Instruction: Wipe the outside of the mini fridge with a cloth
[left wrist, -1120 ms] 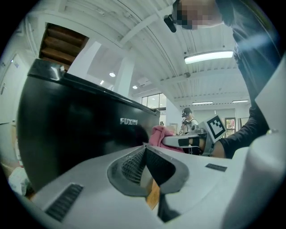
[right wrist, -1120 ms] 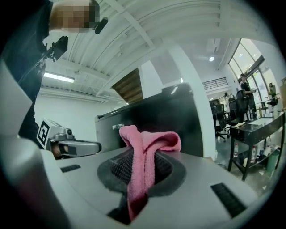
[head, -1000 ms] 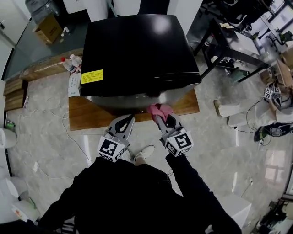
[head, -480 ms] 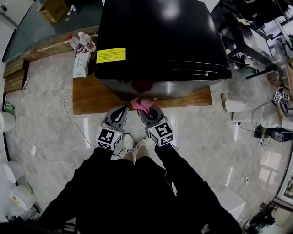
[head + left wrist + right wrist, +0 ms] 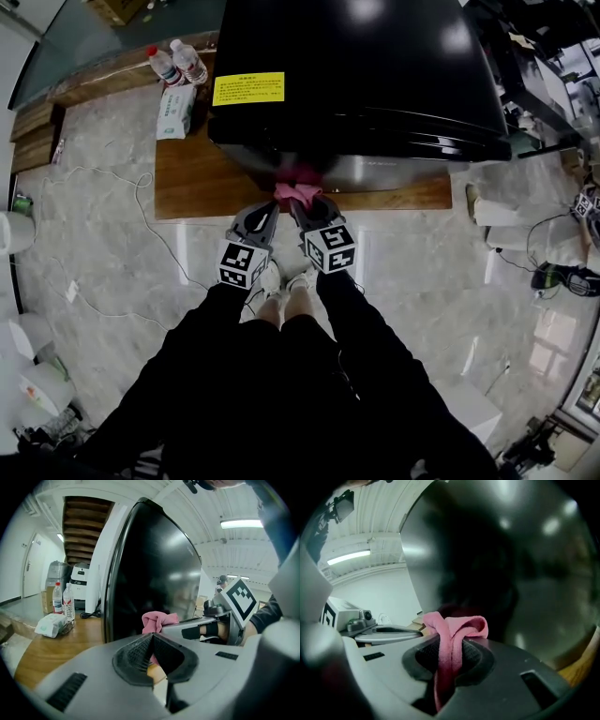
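Note:
The black mini fridge [image 5: 356, 66] stands on a low wooden platform [image 5: 192, 183], its glossy door toward me. A pink cloth [image 5: 298, 194] is bunched against the lower front of the door, and the door mirrors it. My right gripper [image 5: 302, 202] is shut on the cloth [image 5: 452, 634], which folds over the jaw tips close to the fridge door [image 5: 511, 573]. My left gripper [image 5: 264, 212] hangs just left of it, shut and empty. In the left gripper view the cloth [image 5: 158, 621] and the fridge [image 5: 154, 569] lie ahead of the shut left gripper [image 5: 152, 635].
Two water bottles [image 5: 178, 64] and a white tissue pack [image 5: 175, 98] lie on the platform left of the fridge. A white cable [image 5: 103, 178] trails over the marble floor. My shoes [image 5: 286, 279] are under the grippers. Desks and gear [image 5: 562, 103] crowd the right side.
The right gripper with the pink cloth has slid left along the fridge's lower front. The left gripper has kept close beside it. The view has closed in on the fridge.

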`<state>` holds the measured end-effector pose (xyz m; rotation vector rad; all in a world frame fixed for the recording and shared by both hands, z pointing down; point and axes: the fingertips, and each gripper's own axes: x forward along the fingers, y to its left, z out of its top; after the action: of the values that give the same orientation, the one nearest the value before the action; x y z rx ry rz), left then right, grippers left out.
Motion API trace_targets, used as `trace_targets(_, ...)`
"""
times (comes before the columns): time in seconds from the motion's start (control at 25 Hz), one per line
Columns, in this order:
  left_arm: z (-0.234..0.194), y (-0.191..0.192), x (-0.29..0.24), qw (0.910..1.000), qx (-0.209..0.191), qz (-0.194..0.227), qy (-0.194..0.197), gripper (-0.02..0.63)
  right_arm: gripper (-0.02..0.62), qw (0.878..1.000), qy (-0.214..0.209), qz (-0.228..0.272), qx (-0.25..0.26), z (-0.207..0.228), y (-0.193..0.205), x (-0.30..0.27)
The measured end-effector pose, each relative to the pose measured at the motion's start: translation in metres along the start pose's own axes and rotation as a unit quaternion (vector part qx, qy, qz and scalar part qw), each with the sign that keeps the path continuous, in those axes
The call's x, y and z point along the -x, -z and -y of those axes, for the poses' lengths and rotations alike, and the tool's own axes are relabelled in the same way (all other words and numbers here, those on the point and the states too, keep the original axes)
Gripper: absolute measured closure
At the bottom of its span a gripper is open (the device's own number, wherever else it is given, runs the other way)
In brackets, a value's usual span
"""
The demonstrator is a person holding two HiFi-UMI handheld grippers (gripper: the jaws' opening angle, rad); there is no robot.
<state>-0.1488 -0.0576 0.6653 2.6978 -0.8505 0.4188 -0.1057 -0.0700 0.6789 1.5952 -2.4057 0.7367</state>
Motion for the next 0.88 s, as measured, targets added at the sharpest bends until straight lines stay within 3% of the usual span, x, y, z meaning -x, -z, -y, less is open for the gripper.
trace_targets(0.24, 0.019, -0.010, -0.010, 0.9996, -0.009, 0.000, 0.026, 0.600, 0.537, 1.000, 0.013, -0.013, 0.003, 0.019, 0.001, 0.009)
trace_targets(0.88, 0.130, -0.035, -0.082, 0.9927, -0.031, 0.005, 0.117, 0.600, 0.537, 0.990, 0.140, -0.003, -0.028, 0.162, 0.003, 0.115)
